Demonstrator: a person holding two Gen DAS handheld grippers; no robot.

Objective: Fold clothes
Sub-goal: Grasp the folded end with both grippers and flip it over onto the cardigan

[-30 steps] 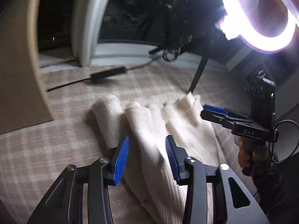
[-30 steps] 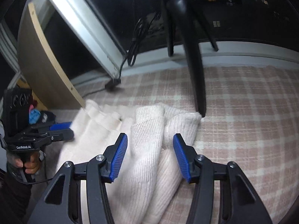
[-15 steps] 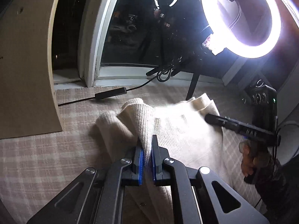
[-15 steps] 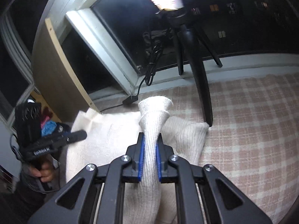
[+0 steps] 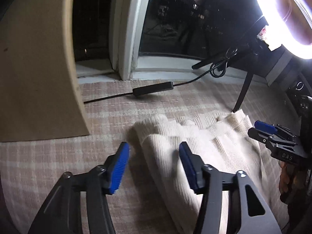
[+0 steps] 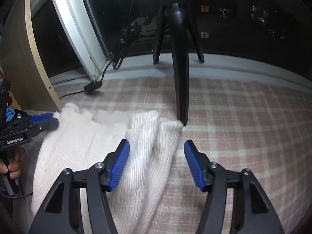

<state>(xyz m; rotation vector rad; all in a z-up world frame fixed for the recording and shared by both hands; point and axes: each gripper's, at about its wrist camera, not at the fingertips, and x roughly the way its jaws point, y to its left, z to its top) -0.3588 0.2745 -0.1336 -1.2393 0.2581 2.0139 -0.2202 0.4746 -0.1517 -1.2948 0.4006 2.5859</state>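
A cream ribbed knit sweater (image 5: 204,146) lies bunched on the pink checked cloth surface (image 5: 58,165); it also shows in the right wrist view (image 6: 87,146). My left gripper (image 5: 154,165) is open, its blue pads either side of a fold at the sweater's left edge, holding nothing. My right gripper (image 6: 157,163) is open over the sweater's right edge, with ribbed folds (image 6: 148,132) between and in front of the pads. The right gripper shows in the left wrist view (image 5: 273,136), and the left gripper in the right wrist view (image 6: 29,126).
A black tripod leg (image 6: 180,78) stands on the cloth just beyond the sweater's far right corner. A black cable with an inline box (image 5: 152,89) lies near the window sill. A wooden panel (image 5: 39,68) stands at the left. A bright ring light (image 5: 282,19) is at upper right.
Half a second ago both grippers were shut on raised folds of the sweater. Both have opened and the folds have dropped flat onto the cloth.
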